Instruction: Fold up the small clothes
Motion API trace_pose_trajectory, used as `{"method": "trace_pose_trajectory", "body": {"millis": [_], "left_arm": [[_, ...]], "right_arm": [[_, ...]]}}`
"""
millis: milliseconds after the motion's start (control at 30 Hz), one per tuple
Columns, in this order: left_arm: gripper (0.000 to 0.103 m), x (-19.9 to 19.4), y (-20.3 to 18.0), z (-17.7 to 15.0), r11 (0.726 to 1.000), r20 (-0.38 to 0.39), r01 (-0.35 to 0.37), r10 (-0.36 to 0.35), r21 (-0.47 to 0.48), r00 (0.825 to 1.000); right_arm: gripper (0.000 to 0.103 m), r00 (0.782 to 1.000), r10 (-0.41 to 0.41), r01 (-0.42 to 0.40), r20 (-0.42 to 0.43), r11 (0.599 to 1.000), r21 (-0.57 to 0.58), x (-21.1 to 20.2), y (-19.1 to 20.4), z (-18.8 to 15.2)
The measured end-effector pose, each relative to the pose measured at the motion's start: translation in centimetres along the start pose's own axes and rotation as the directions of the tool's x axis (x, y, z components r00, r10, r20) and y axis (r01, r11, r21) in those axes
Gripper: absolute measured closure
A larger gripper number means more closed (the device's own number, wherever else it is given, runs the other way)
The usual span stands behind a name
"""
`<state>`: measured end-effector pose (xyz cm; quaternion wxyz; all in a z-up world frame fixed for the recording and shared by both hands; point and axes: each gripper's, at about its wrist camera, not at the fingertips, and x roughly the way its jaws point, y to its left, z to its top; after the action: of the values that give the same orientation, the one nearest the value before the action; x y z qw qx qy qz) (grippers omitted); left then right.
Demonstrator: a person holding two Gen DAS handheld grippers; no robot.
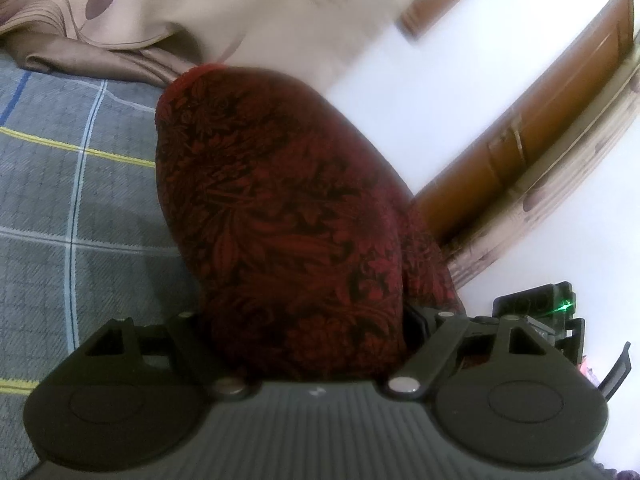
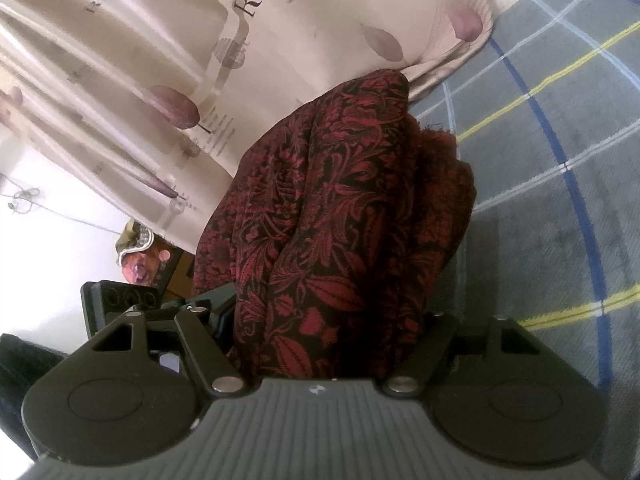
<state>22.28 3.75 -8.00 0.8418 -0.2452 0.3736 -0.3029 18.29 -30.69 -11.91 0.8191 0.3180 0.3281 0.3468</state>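
Gripping red-black floral cloth (image 1: 280, 216) – left gripper (image 1: 308, 320), right gripper (image 2: 332, 320) (fingertips hidden), above plaid bed (image 1: 60, 184)

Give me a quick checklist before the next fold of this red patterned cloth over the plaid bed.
1. Left claw has the red cloth bunched between its fingers: ok.
2. Right claw has the red cloth too: ok.
3. Cloth lying flat: not ok, it hangs bunched.
4. Cloth edges lined up: cannot tell.
5. Plaid bed cover bare beneath: ok.
6. Beige curtain clear of the cloth: cannot tell.
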Motion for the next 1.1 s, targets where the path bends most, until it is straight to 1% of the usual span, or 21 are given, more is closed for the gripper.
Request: {"method": "trace_pose_trajectory", "body": {"millis": [400,733,1100], "left_arm": [[0.021,0.7,0.3,0.2,1.0,-0.001,0.004,-0.004,-0.006,1.0],[0.021,0.9,0.4,0.0,1.0,-0.002,0.002,-0.002,-0.018,1.0],[0.02,1.3,0.0,0.4,1.0,-0.003,0.004,-0.004,-0.022,1.0]], "right_arm": [[0.029,1.0,-0.019,0.019,-0.013,1.0,-0.023,0.5,0.9,-1.1],[0.029,0.999,-0.037,0.035,-0.032,0.998,-0.045,1.4,1.5,-1.0],[0.029,0.998,-0.048,0.046,-0.051,0.998,-0.05,2.9,1.8,-0.4]]}}
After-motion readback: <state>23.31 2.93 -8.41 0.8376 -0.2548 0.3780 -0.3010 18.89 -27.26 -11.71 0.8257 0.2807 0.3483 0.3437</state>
